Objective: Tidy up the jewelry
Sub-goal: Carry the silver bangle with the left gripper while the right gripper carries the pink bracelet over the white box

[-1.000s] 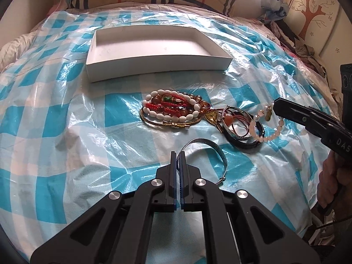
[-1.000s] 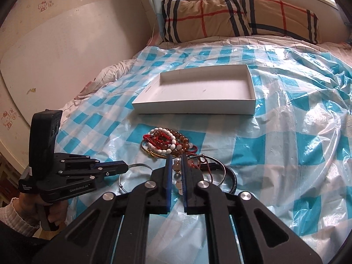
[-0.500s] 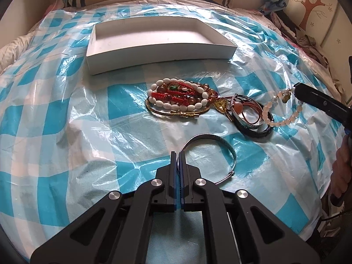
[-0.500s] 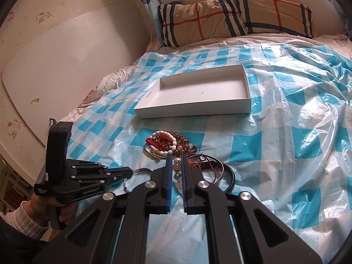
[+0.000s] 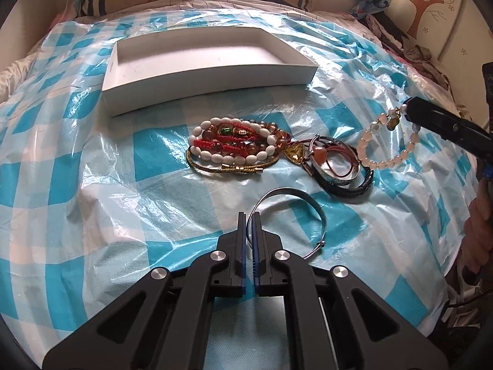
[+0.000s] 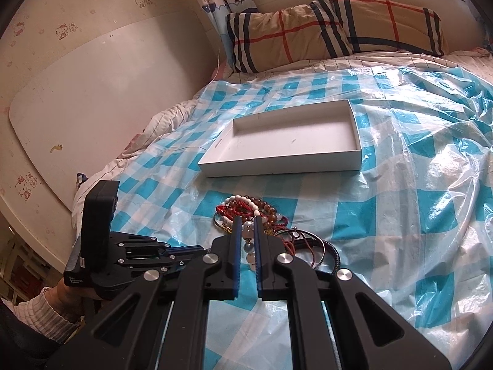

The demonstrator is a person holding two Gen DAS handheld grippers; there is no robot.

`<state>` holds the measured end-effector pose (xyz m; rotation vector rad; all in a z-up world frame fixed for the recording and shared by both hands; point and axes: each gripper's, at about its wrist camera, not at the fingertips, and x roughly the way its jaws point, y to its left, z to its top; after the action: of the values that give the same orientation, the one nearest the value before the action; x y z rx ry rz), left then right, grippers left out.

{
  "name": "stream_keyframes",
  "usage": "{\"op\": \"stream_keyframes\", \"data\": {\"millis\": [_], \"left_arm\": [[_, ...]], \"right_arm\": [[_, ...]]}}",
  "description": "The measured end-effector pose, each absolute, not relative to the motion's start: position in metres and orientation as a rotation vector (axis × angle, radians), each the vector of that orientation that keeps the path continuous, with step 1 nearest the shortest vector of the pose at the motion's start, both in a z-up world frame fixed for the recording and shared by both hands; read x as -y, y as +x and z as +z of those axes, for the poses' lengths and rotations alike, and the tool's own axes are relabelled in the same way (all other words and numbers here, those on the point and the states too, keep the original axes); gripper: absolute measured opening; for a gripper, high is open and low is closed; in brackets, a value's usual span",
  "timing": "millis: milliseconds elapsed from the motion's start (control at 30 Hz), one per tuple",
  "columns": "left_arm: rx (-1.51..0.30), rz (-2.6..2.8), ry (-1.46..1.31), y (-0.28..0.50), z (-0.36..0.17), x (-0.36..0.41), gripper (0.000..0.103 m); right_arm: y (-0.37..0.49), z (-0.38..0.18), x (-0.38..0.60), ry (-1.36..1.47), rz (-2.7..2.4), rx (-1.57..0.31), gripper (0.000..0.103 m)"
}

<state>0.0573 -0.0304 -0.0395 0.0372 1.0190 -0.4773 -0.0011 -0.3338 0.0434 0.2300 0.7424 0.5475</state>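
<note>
Nearest in the left wrist view, the left gripper [image 5: 249, 215] has its jaws pinched narrow on one end of a thin metal bangle [image 5: 295, 199], whose open hoop curves off to the right and hangs just above the plastic sheet [image 5: 92, 185] spread over the bed. The sheet is checked in blue and white and crinkled.

In the right wrist view, the right gripper [image 6: 246, 220] has its jaws closed narrow on a pale bead bracelet [image 6: 249, 246]; from the left wrist view that bracelet [image 5: 385, 151] dangles in a loop from the gripper's tip, clear of the sheet.

Just beyond the bangle lies the remaining jewelry in two touching heaps: a bundle of dark cords and bands [image 5: 339, 166] on the right, with a gold triangular pendant [image 5: 294, 154] at its left edge, and on the left a pile of white oval beads [image 5: 234, 145], red cords and amber beads above a gold braided bracelet [image 5: 228, 168].

Farther back sits a shallow white box [image 5: 209, 77], open at the top, with nothing inside. Behind it, at the head of the bed, rests a plaid pillow [image 6: 332, 30].
</note>
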Motion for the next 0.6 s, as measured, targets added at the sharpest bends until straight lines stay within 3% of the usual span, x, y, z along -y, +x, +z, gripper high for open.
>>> {"op": "stream_keyframes", "data": {"millis": [600], "left_arm": [[-0.817,-0.364,-0.093,0.094,0.029,0.007,0.003]], "right_arm": [[0.043,0.075,0.324,0.232,0.563,-0.606,0.008]]}}
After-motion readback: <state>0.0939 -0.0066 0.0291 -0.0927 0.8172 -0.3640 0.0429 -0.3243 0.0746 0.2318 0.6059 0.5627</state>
